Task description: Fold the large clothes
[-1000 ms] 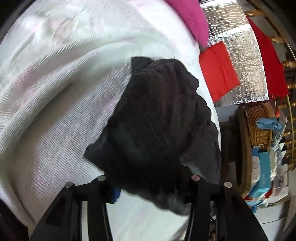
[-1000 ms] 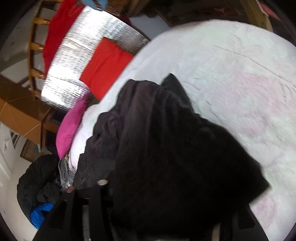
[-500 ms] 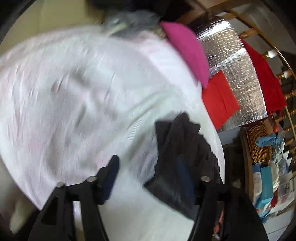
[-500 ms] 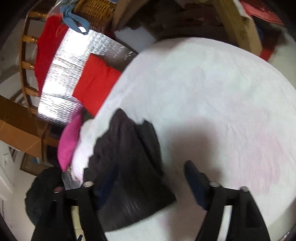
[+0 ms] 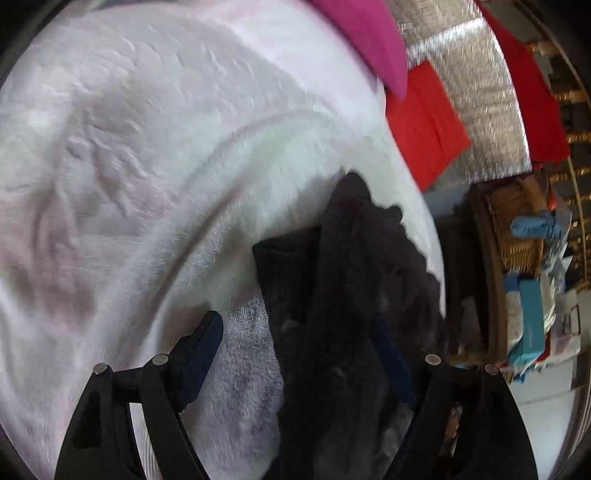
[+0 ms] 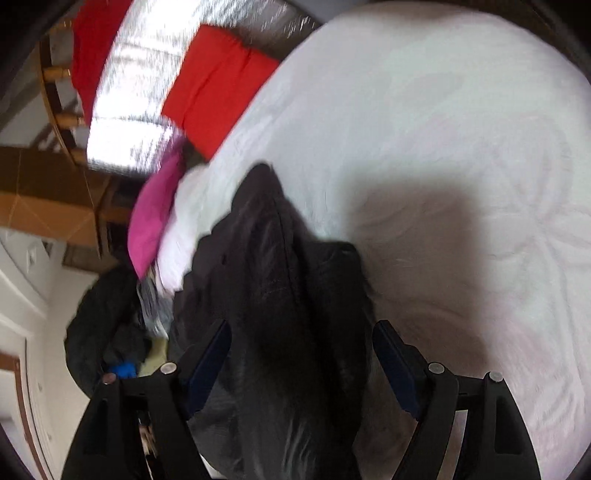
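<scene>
A black garment (image 5: 354,295) lies bunched in a long heap on the white bedspread (image 5: 147,166), close to the bed's edge. My left gripper (image 5: 295,350) hovers over its near end and its jaws are opening. The left finger (image 5: 201,350) stands over bare bedspread, while the right finger (image 5: 393,356) is half hidden by the black cloth. In the right wrist view the same garment (image 6: 280,295) runs up between the fingers of my right gripper (image 6: 301,354). That gripper is open, with the pads (image 6: 395,365) standing clear on both sides of the cloth.
A pink pillow (image 5: 365,33) and a red cushion (image 5: 424,122) lean at the bed's head against a silver foil panel (image 5: 476,110). A wicker basket (image 5: 517,229) and boxes stand beside the bed. Dark clothes (image 6: 107,325) are piled on the floor.
Both grippers held the black garment a second ago and have let it go, jaws spreading wide. The garment now rests on the bed, and both grippers have shifted sideways over it.
</scene>
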Demonstrator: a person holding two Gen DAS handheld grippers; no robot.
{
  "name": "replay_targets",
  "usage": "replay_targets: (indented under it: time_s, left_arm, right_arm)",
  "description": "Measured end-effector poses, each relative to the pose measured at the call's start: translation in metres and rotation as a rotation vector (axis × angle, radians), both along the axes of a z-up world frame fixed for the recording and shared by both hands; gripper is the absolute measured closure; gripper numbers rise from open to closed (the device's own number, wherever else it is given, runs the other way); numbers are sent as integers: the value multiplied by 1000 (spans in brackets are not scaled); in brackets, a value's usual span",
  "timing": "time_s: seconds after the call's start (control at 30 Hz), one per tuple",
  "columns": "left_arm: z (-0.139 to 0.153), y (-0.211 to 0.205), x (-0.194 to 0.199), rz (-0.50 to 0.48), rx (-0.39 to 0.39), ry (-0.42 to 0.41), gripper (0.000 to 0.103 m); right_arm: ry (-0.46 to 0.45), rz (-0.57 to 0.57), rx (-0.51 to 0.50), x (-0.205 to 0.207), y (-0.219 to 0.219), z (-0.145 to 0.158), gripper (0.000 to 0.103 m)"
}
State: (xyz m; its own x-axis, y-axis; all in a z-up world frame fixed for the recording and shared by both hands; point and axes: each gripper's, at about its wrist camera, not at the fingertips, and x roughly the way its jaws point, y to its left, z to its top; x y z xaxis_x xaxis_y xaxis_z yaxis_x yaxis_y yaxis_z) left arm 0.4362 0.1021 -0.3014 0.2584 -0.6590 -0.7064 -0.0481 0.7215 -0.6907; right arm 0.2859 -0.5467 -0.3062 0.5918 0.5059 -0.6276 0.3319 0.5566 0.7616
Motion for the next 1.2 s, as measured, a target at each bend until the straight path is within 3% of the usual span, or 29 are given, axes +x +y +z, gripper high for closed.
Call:
replay_targets:
  time_s: [0.1, 0.27, 0.53, 0.63, 0.73, 0.8, 0.83, 0.87, 0.97, 1.07, 1.2]
  left_arm:
    - [-8, -10, 6, -68, -34, 3, 21]
    - [-13, -30, 11, -185, -96, -5, 17]
    - [-8, -54, 12, -285, -192, 5, 12]
    - [-7, -76, 7, -341, -126, -1, 12]
    - [-12, -85, 5, -331, -81, 20, 14]
    - [-11, -81, 4, -302, -69, 28, 26]
    - [-11, -80, 4, -283, -49, 32, 40]
    - [-12, -79, 4, -269, -40, 37, 47]
    - [-10, -80, -1, -249, -37, 32, 64]
    - [3, -85, -12, -257, -2, -13, 73]
    - [19, -87, -24, -255, 13, -43, 76]
  right_arm:
    - [41, 106, 5, 17, 9, -15, 21]
    - [14, 170, 47, 27, 17, -23, 20]
    - [15, 258, 77, 43, 45, -21, 17]
    - [17, 284, 97, 53, 63, -22, 7]
    - [15, 253, 55, 57, 73, -21, 7]
    - [23, 216, 52, 54, 70, -21, 14]
    - [26, 212, 19, 53, 71, -19, 21]
    - [26, 212, -9, 52, 72, -18, 30]
    - [18, 203, -73, 44, 77, -10, 54]
    - [5, 177, -97, 34, 77, -1, 62]
    - [-10, 166, -140, 19, 83, 15, 65]
